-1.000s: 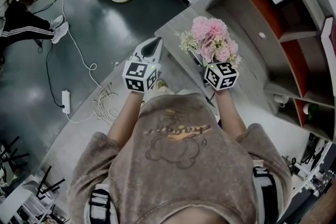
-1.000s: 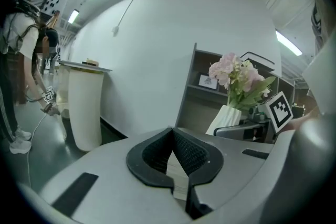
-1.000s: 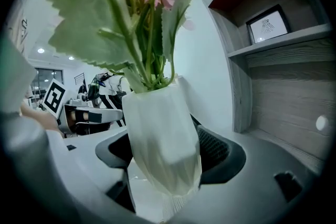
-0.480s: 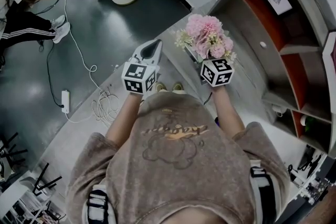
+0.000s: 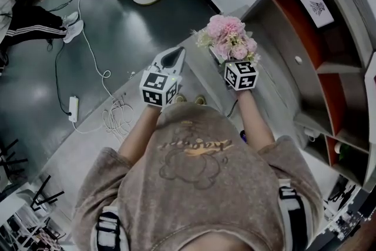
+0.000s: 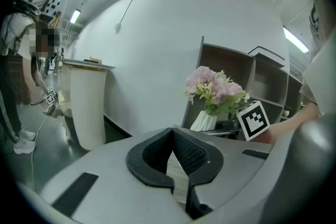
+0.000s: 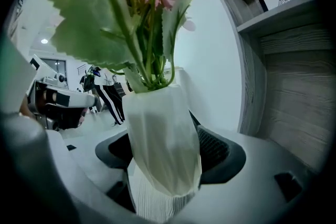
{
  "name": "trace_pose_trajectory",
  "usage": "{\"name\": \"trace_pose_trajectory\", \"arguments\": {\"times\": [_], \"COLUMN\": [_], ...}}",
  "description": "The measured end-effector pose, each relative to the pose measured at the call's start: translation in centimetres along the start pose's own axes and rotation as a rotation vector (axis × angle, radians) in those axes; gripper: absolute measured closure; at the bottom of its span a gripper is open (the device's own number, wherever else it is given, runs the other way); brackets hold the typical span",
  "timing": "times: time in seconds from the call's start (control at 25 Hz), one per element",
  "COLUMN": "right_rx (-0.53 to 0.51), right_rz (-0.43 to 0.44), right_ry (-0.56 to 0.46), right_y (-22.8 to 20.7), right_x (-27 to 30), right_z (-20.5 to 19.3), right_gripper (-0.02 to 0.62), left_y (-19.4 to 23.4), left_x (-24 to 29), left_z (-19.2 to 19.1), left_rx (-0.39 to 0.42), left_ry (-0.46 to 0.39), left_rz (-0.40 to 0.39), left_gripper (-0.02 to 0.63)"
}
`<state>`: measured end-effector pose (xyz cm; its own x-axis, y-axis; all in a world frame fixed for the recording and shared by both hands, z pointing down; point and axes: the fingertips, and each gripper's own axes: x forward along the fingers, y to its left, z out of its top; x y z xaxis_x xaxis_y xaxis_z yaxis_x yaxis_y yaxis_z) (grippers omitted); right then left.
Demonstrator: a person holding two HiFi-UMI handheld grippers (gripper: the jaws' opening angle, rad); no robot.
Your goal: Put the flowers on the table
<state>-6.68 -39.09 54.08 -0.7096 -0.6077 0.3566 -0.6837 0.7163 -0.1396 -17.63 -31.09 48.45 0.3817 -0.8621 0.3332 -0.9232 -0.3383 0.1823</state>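
The left hand-held gripper (image 6: pixel 176 157) is pressed together and empty, while the right hand-held gripper (image 7: pixel 168 152) pinches the white vase (image 7: pixel 160 123) of pink flowers (image 5: pixel 228 38), so lower it slowly and straight until it sits flat on the desk (image 5: pixel 276 94).

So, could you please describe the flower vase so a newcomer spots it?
Find the wooden shelf unit at the head view's right. Just left of it, the right gripper clamps a white ribbed vase. Only it holds pink flowers.
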Motion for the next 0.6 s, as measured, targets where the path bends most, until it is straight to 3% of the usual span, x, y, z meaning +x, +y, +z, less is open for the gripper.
{"name": "trace_pose_trajectory", "arguments": {"times": [0.6], "right_rx": [0.017], "right_rz": [-0.013], "right_ry": [0.017], "right_y": [-1.6], "right_x": [2.0], "right_z": [-2.6], "right_gripper": [0.245], "left_y": [0.8], "left_x": [-0.1], "left_z": [-1.0], "left_rx": [-0.016], "left_ry": [0.025], "left_rz": [0.014], "left_gripper": [0.588]}}
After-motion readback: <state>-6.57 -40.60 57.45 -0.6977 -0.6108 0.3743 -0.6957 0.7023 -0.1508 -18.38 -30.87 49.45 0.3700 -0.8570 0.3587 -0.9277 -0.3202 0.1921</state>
